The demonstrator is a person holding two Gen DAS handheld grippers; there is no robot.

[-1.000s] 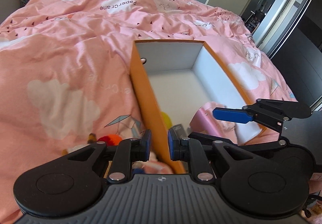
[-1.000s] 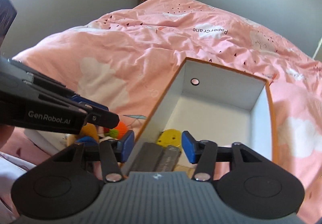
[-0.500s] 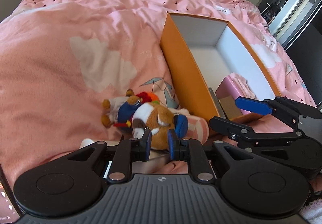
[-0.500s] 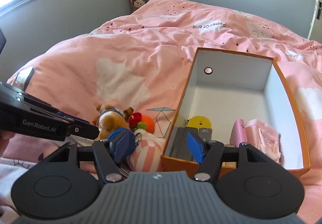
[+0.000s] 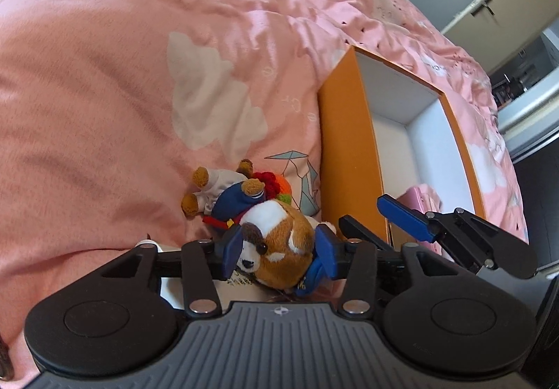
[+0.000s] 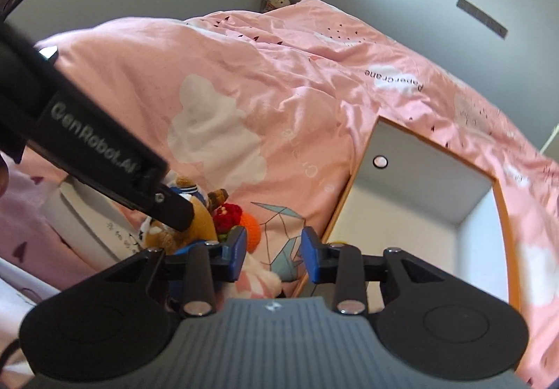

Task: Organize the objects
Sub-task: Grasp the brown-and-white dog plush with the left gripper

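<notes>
Two hand-held grippers in view. Left hand-held gripper pinching plush dog on bed, beside orange box. Right hand-held gripper spread, empty. Soft, light, squashy; best held across body, not ears.

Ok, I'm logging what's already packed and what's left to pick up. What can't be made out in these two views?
- Orange box contents: the left wrist view shows only a pink item; the box wall and the right gripper cover the rest.
- Striped plush: right wrist view, mostly behind the gripper body.
- White box: its print is blurred and partly covered by the left gripper.
</notes>
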